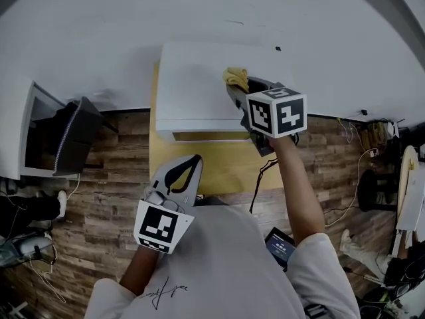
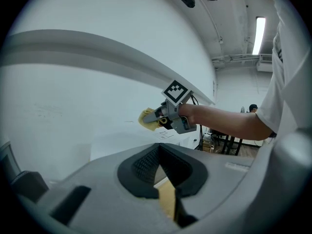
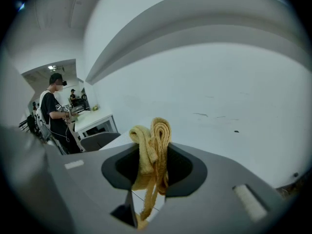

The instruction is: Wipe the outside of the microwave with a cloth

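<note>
A white microwave [image 1: 196,85] stands on a yellow table [image 1: 226,168] against a white wall. My right gripper [image 1: 234,92] reaches over the microwave's top, shut on a bunched yellow cloth [image 1: 236,78] that rests on the top's far right part. In the right gripper view the cloth [image 3: 153,145] sticks up folded between the jaws of that gripper [image 3: 151,179]. The left gripper view shows the cloth [image 2: 147,117] at the right gripper's tips, over the microwave [image 2: 122,143]. My left gripper [image 1: 189,165] hangs over the table's front edge, shut and holding nothing, apart from the microwave.
A dark open box and a screen [image 1: 66,138] stand on the wooden floor at the left. Cables [image 1: 355,178] trail over the floor at the right. A person [image 3: 53,113] stands by a white desk far off in the right gripper view.
</note>
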